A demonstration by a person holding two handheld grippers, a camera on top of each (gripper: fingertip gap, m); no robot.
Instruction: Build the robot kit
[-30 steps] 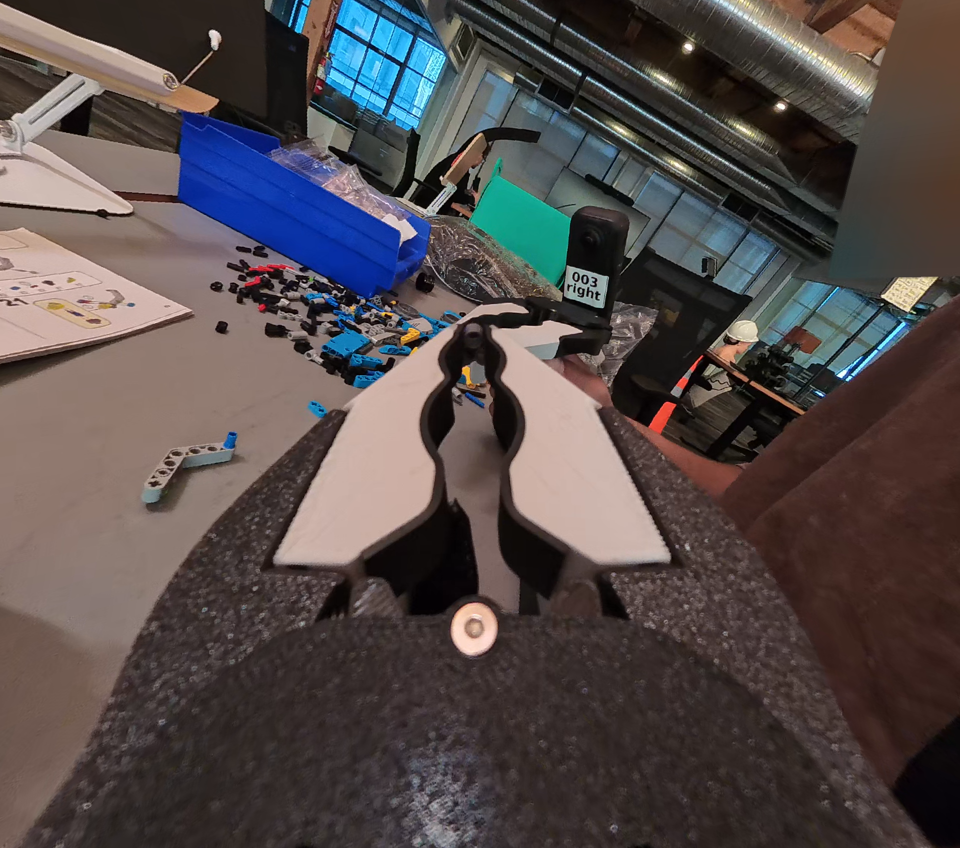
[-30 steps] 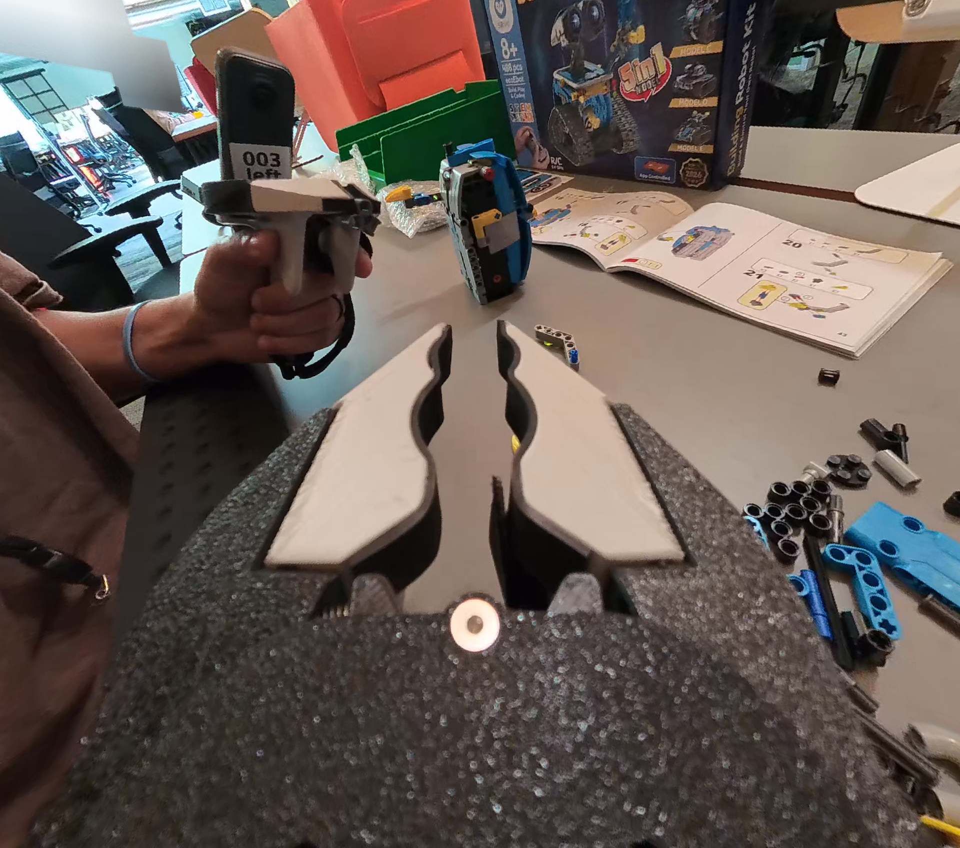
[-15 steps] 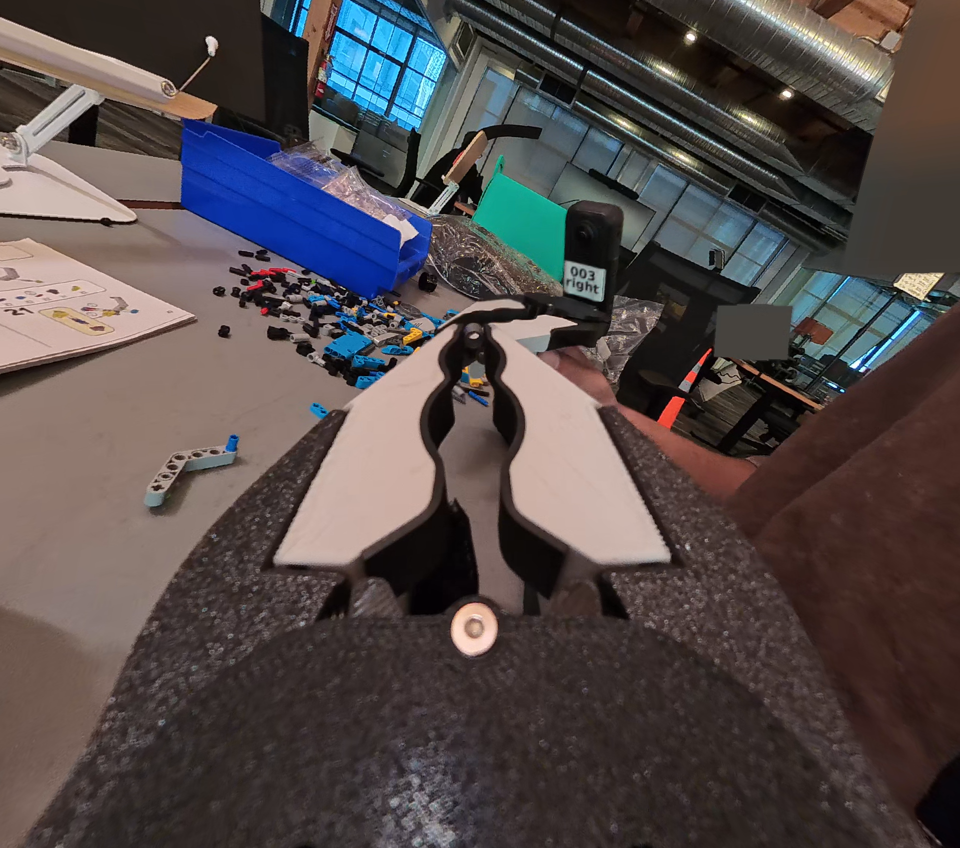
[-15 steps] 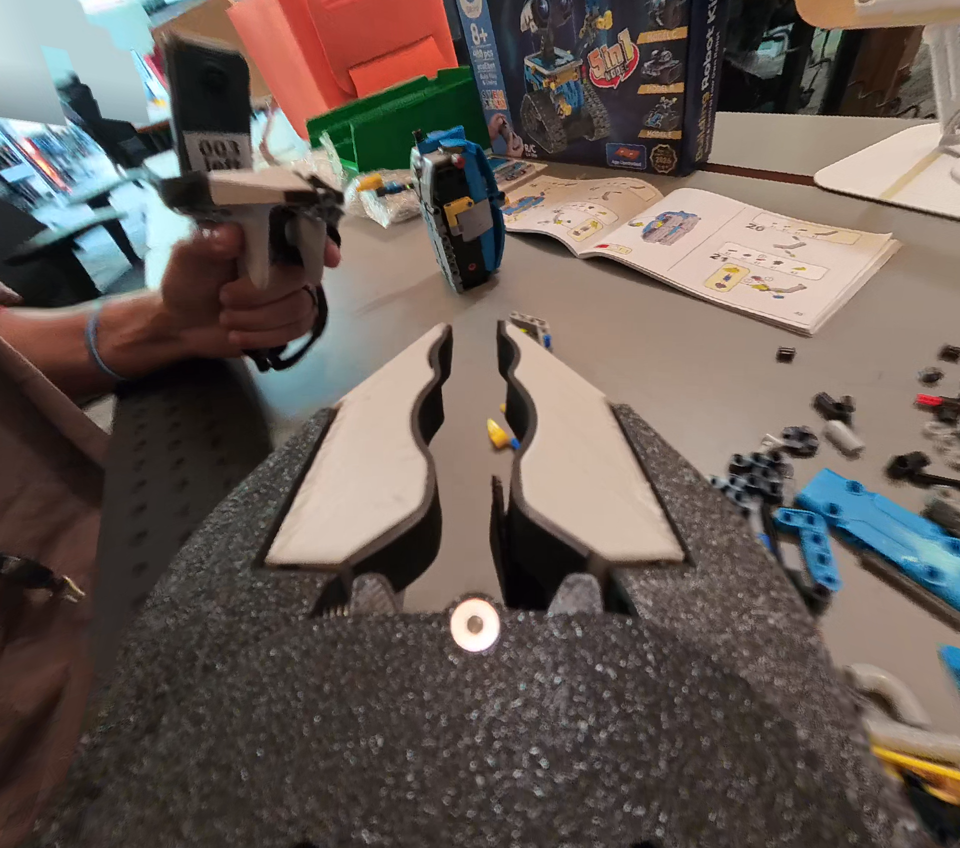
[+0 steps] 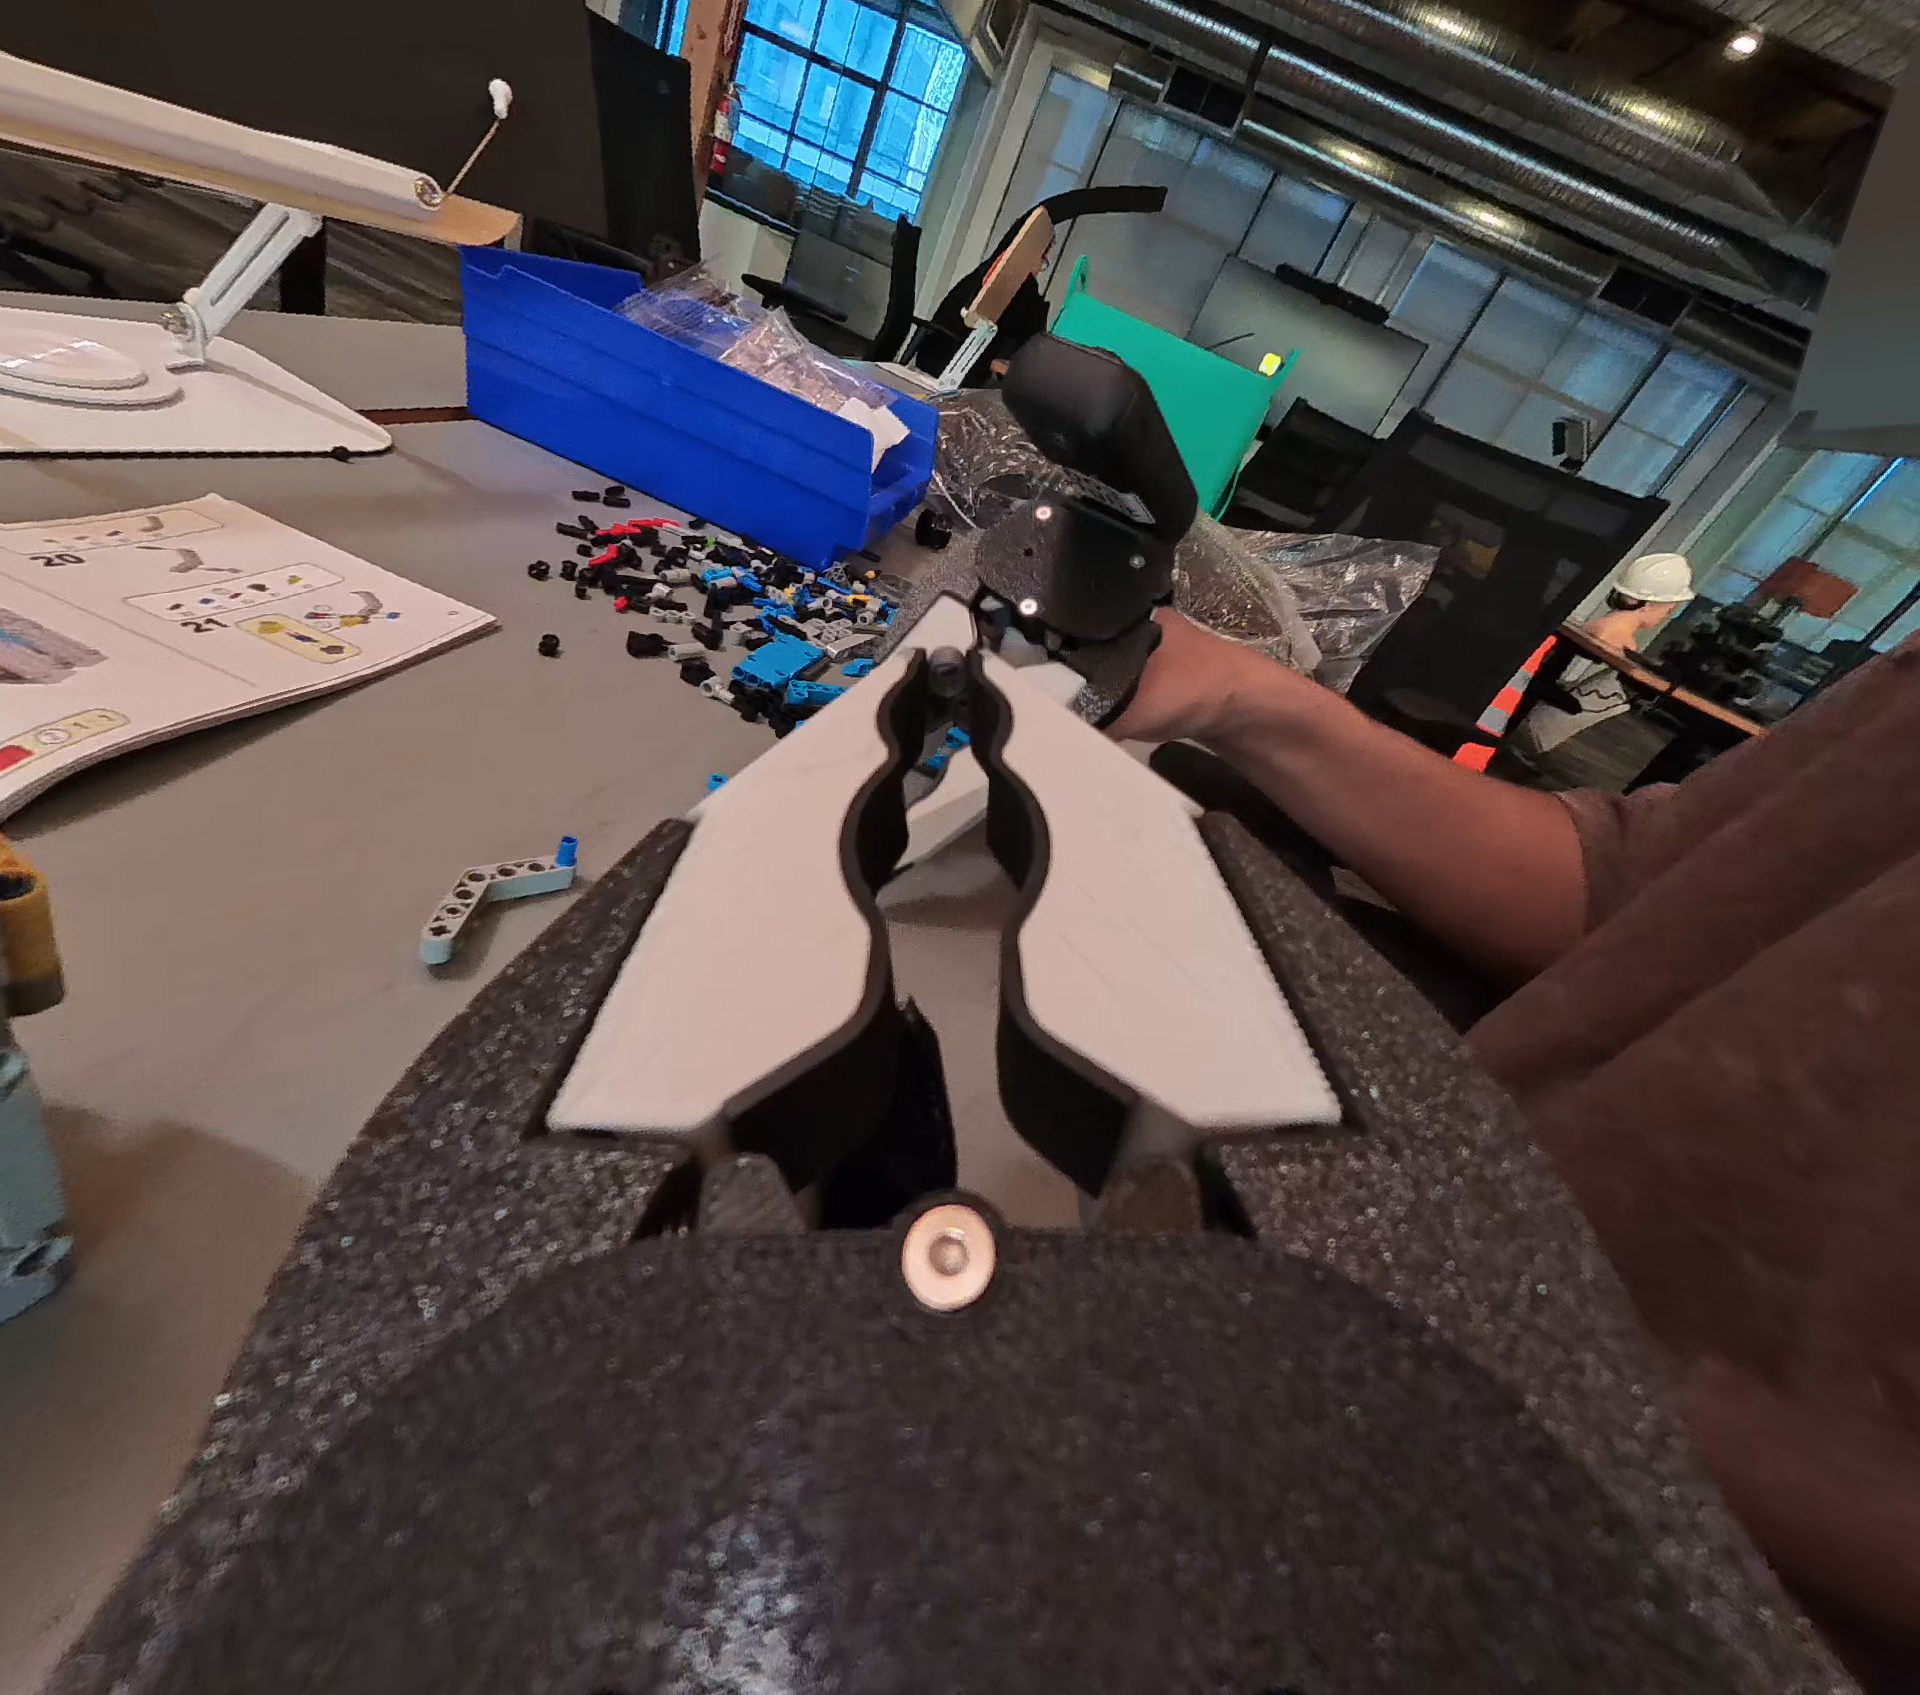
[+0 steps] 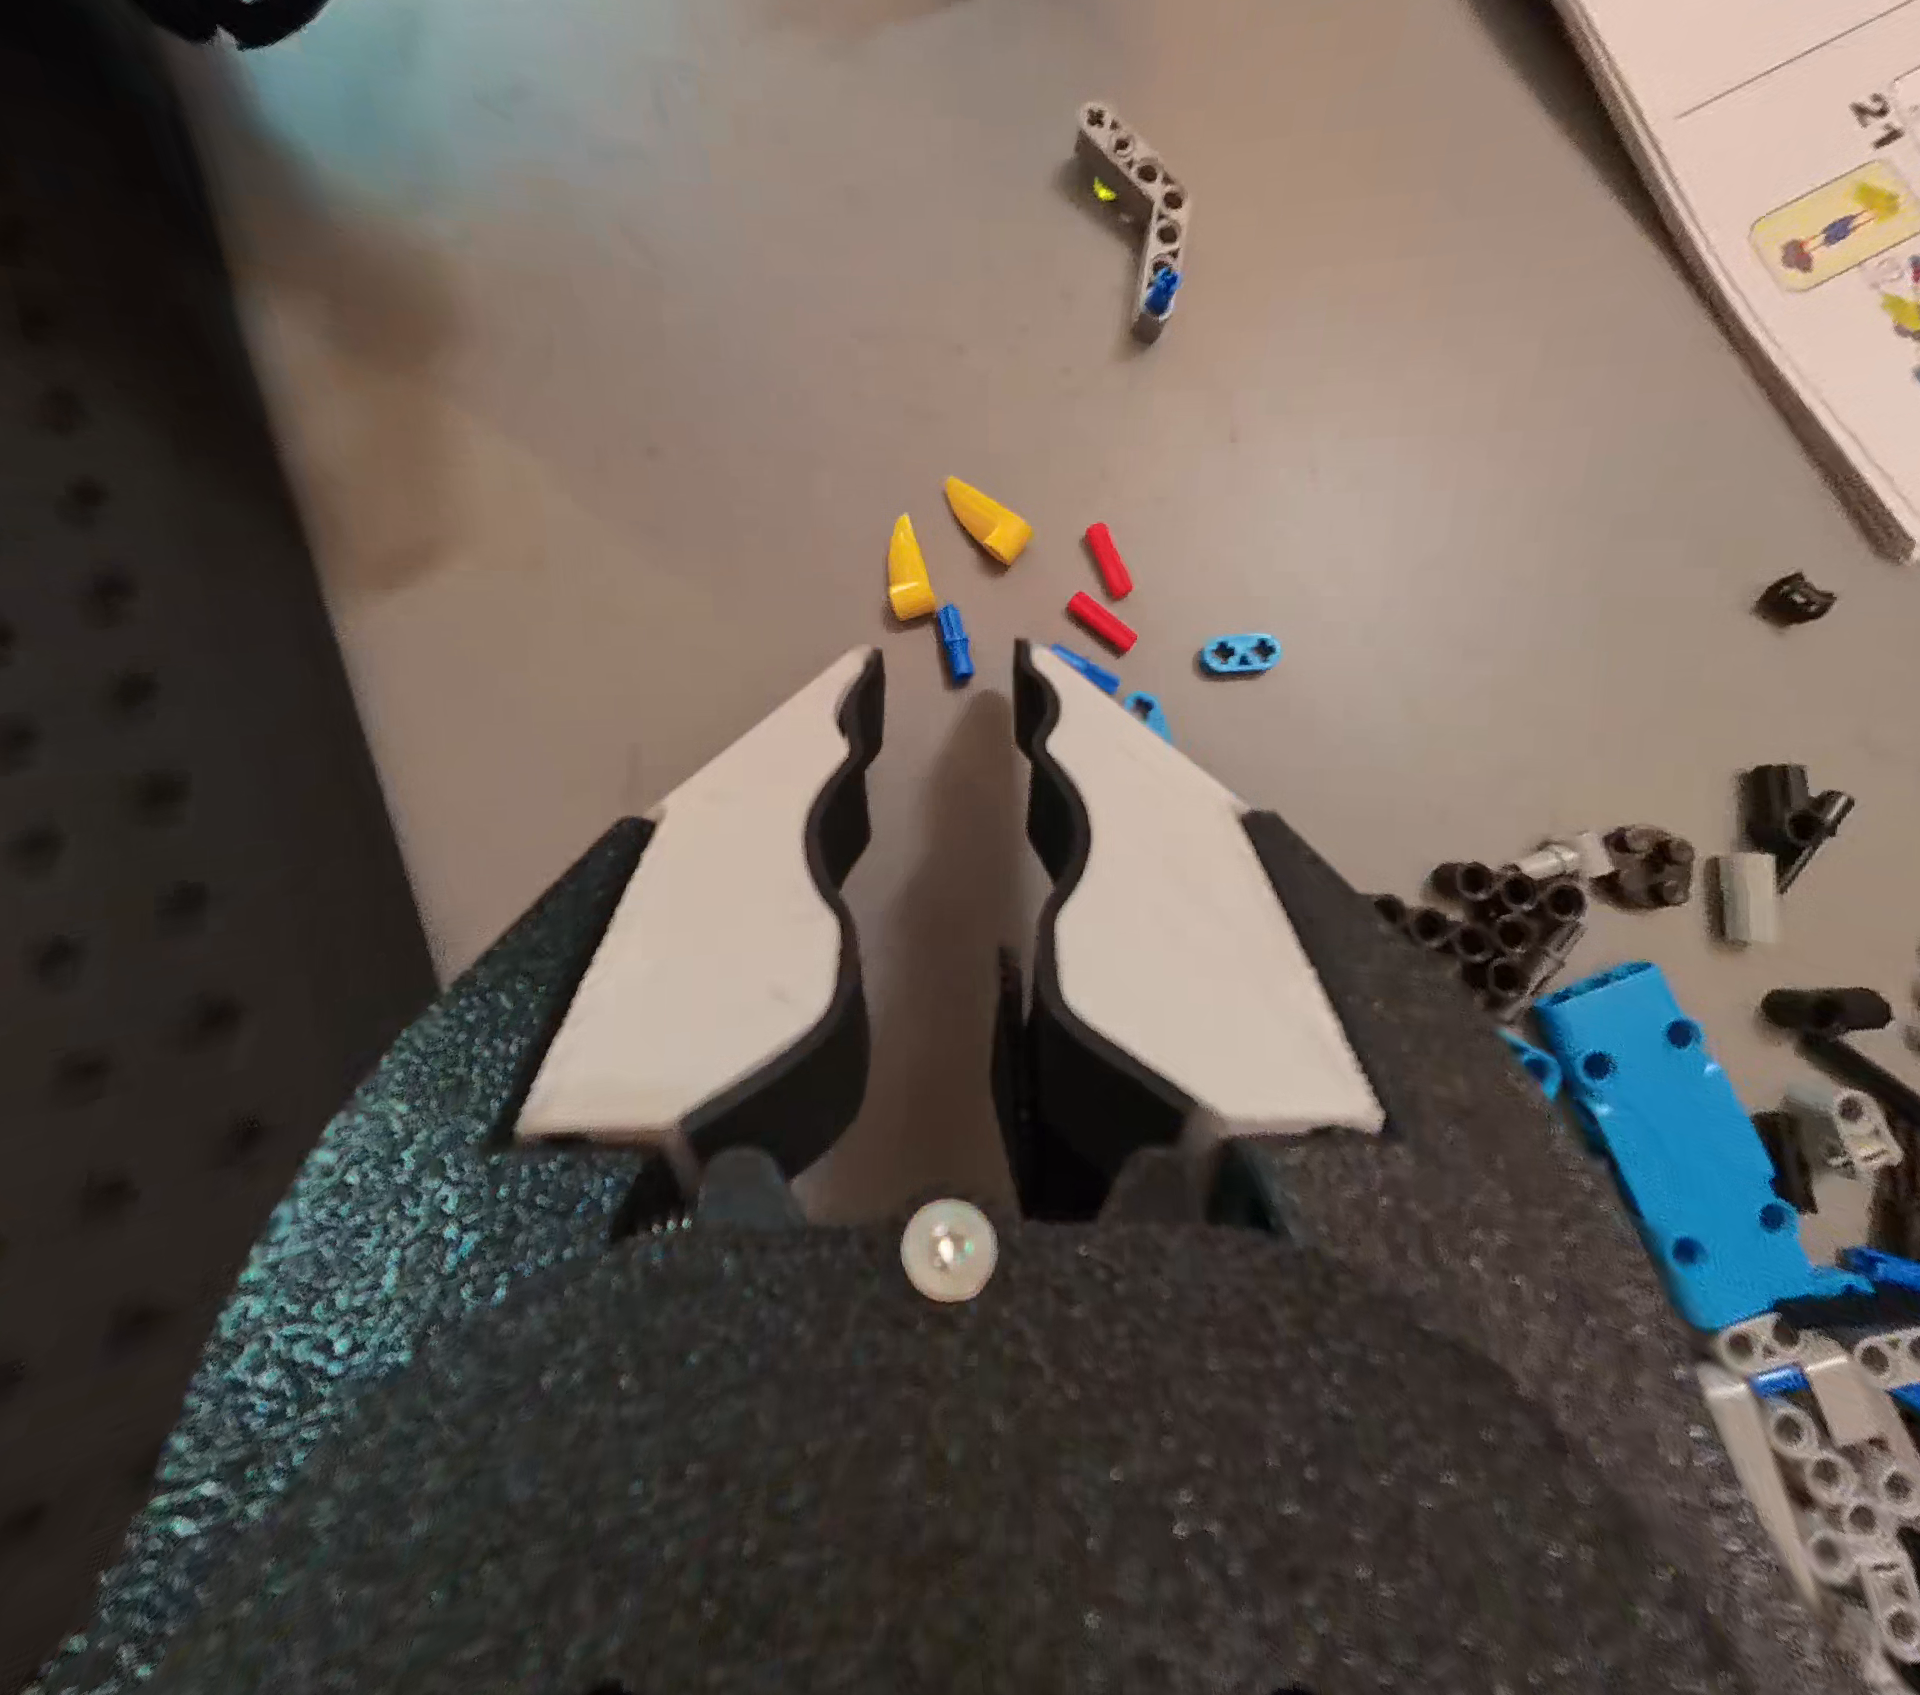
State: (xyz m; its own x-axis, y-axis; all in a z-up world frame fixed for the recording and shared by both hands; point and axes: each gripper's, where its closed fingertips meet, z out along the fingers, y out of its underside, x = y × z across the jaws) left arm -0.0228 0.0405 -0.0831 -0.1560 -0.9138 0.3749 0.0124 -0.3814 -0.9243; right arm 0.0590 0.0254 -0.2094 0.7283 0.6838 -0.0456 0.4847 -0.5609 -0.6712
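Note:
My left gripper (image 5: 948,671) is shut on a small dark piece (image 5: 948,666) pinched at its tips, held above the grey table (image 5: 260,814). My right gripper (image 6: 948,671) is open and empty, tilted down close over the table (image 6: 623,315). Just past its tips lie a blue pin (image 6: 953,643), two yellow pointed pieces (image 6: 907,570), two red pins (image 6: 1108,560) and a small blue link (image 6: 1240,654). A grey angled beam with a blue pin (image 6: 1143,211) lies farther off; it also shows in the left wrist view (image 5: 497,892).
An open instruction booklet (image 6: 1714,87) lies at the right. Black connectors (image 6: 1496,918) and a big blue block (image 6: 1662,1126) lie beside my right gripper. A blue bin (image 5: 665,409), a pile of parts (image 5: 727,585) and a white lamp base (image 5: 156,398) stand farther back. Spacing between my two grippers at the tips: around 15 cm. It is some 4 cm from my right tips to the small blue link (image 6: 1240,654).
My right gripper has tipped down and dropped toward the table, now over the small coloured pieces. My left gripper stays shut on its dark piece and has barely moved.

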